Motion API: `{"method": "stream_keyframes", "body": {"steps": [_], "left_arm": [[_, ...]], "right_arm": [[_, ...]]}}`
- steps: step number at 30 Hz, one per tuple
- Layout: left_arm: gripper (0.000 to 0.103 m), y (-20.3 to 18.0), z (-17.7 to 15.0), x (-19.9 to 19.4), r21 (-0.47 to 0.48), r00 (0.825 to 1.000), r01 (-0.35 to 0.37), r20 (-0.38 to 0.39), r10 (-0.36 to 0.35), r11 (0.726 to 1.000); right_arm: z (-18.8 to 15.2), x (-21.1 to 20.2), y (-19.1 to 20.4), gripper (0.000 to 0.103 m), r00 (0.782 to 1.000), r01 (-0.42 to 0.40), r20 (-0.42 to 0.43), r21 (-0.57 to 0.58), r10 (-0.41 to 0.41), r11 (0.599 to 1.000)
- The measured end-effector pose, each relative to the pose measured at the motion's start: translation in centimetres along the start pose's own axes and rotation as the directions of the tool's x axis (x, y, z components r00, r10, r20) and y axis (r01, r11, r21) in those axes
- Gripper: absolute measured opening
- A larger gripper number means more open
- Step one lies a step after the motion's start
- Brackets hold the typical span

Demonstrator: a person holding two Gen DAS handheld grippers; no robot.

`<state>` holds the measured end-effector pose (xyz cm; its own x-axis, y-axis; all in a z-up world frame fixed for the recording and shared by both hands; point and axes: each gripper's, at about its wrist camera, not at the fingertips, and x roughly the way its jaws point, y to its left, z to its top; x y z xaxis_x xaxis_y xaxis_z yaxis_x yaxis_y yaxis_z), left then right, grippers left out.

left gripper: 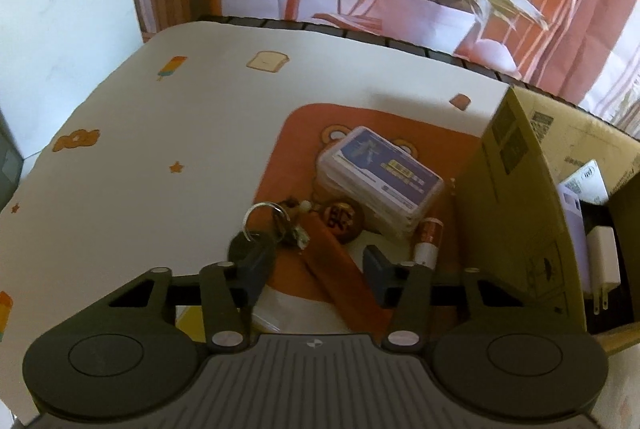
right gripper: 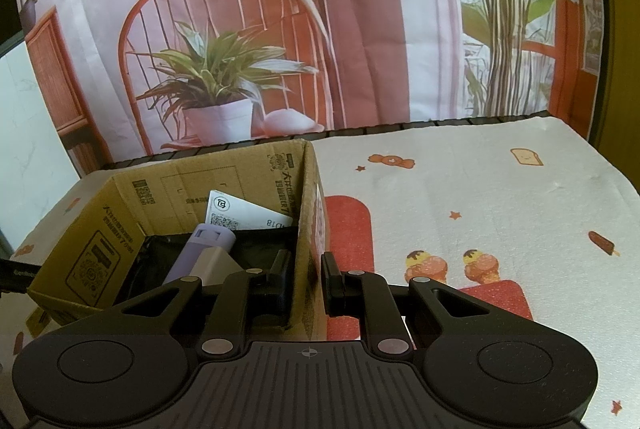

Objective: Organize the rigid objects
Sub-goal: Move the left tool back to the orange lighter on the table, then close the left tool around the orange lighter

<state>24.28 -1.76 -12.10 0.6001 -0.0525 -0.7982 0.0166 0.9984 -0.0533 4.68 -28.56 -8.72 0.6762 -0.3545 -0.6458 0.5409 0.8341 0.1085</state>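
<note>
In the left wrist view my left gripper (left gripper: 316,275) is open, low over a pile on an orange mat (left gripper: 304,133). Between its fingers lies an orange-brown bar (left gripper: 336,265). A key ring with keys (left gripper: 266,225) lies by the left finger. A battery (left gripper: 429,239) lies by the right finger. A clear card box (left gripper: 380,177) sits behind them. In the right wrist view my right gripper (right gripper: 306,283) straddles the right wall of the cardboard box (right gripper: 308,213), one finger inside and one outside, nearly closed on it. The box holds a purple bottle (right gripper: 200,249), a white charger (left gripper: 602,261) and a white card (right gripper: 244,215).
The table has a white cloth with printed sweets (right gripper: 460,189). The cardboard box (left gripper: 516,213) stands right beside the pile. A printed backdrop with a plant and chair (right gripper: 224,69) hangs behind the table's far edge.
</note>
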Motion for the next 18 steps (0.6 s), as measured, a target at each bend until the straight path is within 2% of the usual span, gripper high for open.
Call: {"method": "stream_keyframes", "body": {"steps": [5, 11, 18], "left_arm": [[0.031, 0.0, -0.5, 0.0, 0.010, 0.999, 0.030, -0.014, -0.030, 0.999], [0.028, 1.1, -1.4, -0.6, -0.006, 0.997, 0.071, -0.043, -0.071, 0.997], [0.028, 2.2, -2.0, -1.3, -0.004, 0.996, 0.065, -0.062, -0.065, 0.998]], "right_arm": [[0.0, 0.0, -0.1, 0.014, 1.000, 0.000, 0.000, 0.001, 0.000, 1.000], [0.0, 0.0, -0.1, 0.014, 1.000, -0.001, 0.000, 0.001, 0.001, 1.000], [0.0, 0.1, -0.2, 0.015, 1.000, -0.001, 0.001, 0.001, 0.001, 1.000]]}}
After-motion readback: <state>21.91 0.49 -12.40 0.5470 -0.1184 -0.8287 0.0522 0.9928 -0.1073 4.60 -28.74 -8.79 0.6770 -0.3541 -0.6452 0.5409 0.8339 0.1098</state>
